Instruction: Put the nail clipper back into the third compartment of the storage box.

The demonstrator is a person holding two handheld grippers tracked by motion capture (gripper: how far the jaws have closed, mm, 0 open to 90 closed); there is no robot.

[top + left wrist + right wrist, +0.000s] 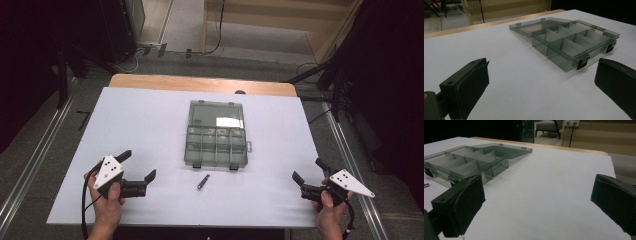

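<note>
- Left tongs (137,164) at 8 o'clock, wide open, holding nothing.
- Right tongs (310,169) at 4 o'clock, same deal.
- Organizer box (216,145) sits mid-tabletop (140,125), lid open; small metal piece (203,181) just at its 6 o'clock.

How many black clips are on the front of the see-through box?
2. One black clip sits at the front left corner of the open box, the other clip at the front right. Both hang open.
</note>
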